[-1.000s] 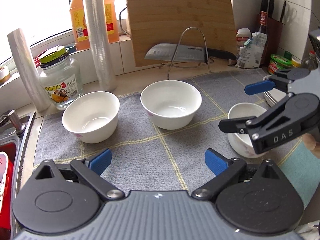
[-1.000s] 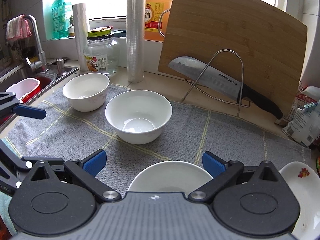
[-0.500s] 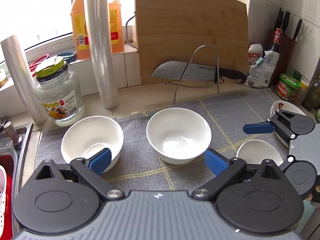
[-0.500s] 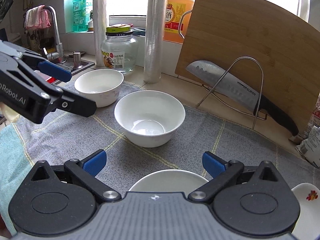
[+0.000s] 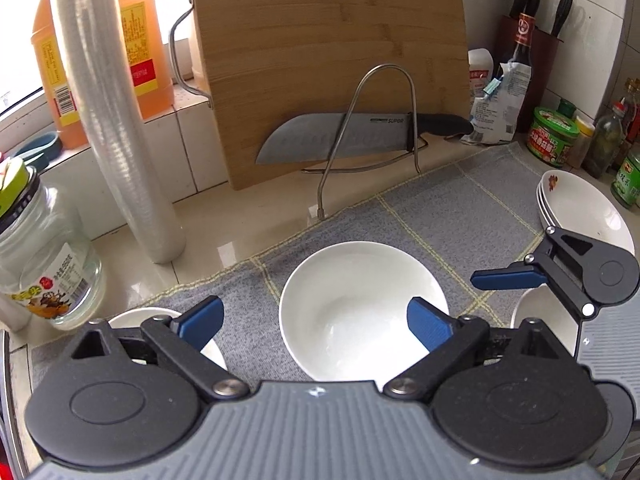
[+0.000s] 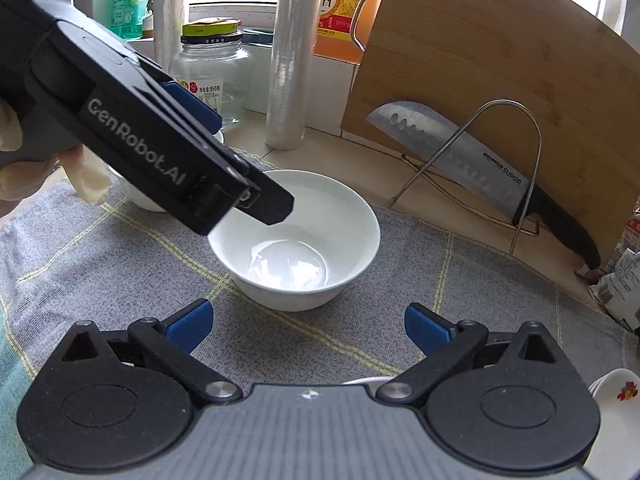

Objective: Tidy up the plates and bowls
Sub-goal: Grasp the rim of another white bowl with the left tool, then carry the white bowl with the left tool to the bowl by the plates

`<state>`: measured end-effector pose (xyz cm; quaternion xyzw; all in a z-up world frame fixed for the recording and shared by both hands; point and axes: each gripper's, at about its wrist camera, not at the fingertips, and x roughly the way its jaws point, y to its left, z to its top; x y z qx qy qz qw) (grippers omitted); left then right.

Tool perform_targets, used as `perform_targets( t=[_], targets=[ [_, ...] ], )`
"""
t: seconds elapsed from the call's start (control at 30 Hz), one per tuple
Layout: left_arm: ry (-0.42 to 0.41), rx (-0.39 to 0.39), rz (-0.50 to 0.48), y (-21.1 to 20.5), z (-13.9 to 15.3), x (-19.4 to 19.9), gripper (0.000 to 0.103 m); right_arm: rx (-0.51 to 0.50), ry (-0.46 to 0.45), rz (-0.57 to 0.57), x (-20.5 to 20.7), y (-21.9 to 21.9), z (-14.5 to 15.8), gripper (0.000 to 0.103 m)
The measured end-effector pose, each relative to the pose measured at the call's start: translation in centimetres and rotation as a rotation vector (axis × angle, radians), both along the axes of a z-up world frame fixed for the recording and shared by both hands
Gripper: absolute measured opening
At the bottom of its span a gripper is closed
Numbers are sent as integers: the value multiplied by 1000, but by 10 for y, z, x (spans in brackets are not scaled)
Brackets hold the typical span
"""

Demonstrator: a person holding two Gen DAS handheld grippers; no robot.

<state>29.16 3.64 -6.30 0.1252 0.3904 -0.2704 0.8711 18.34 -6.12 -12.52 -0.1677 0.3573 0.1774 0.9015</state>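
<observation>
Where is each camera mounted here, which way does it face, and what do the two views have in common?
Left wrist: on the left claw, facing down-forward at the middle bowl; its jaws are closing, nothing pressed; the right claw shows at right.
Right wrist: on the right claw, facing the same bowl; the left claw and a gloved hand cross from the left.
Shared: bowl, knife, cutting board, grey mat.

On the mat (image 5: 432,208): middle bowl (image 5: 362,312) at centre, left bowl (image 5: 160,320) toward the sink-side edge, right bowl (image 5: 548,320) toward the opposite edge, stacked plates (image 5: 584,208) behind it. Behind the mat on the counter (image 5: 224,216): jar (image 5: 44,264), film roll (image 5: 116,120), rack (image 5: 372,132) holding knife (image 5: 348,136), board (image 5: 328,56) leaning behind.
</observation>
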Motion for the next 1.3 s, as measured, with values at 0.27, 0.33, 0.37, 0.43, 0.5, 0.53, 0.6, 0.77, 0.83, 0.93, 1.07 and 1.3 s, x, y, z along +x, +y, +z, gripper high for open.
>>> perform_targets(
  t=[0.27, 0.33, 0.37, 0.43, 0.5, 0.53, 0.6, 0.77, 0.83, 0.93, 1.07, 1.3],
  targets=[
    [36, -8, -43, -2, -9, 21, 77, -27, -10, -13, 12, 17, -6, 102],
    [55, -7, -55, -4, -11, 24, 70, -36, -10, -10, 14, 19, -6, 101],
    [68, -7, -61, -4, -13, 25, 68, -34, -8, -9, 14, 19, -6, 100],
    [87, -8, -76, -6, -14, 27, 66, -30, -4, -7, 15, 19, -5, 98],
    [95, -8, -89, -8, -15, 28, 65, -31, -8, -3, 14, 20, -3, 95],
    [100, -11, -94, -9, -15, 29, 65, -31, -8, -2, 14, 21, -2, 93],
    [111, -11, -104, -12, -16, 31, 64, -29, -7, -1, 15, 20, -2, 91],
    [132, 11, -126, -15, -18, 34, 63, -29, -6, 5, 18, 20, -3, 90],
    [143, 19, -135, -16, -18, 36, 63, -25, -5, 4, 18, 20, -3, 90],
    [163, 33, -149, -19, -19, 40, 63, -18, 0, 3, 19, 19, -4, 90],
    [174, 50, -168, -22, -19, 43, 63, -9, 2, 2, 21, 19, -4, 90],
    [184, 52, -176, -24, -21, 46, 63, -1, 13, 2, 24, 18, -6, 90]
  ],
)
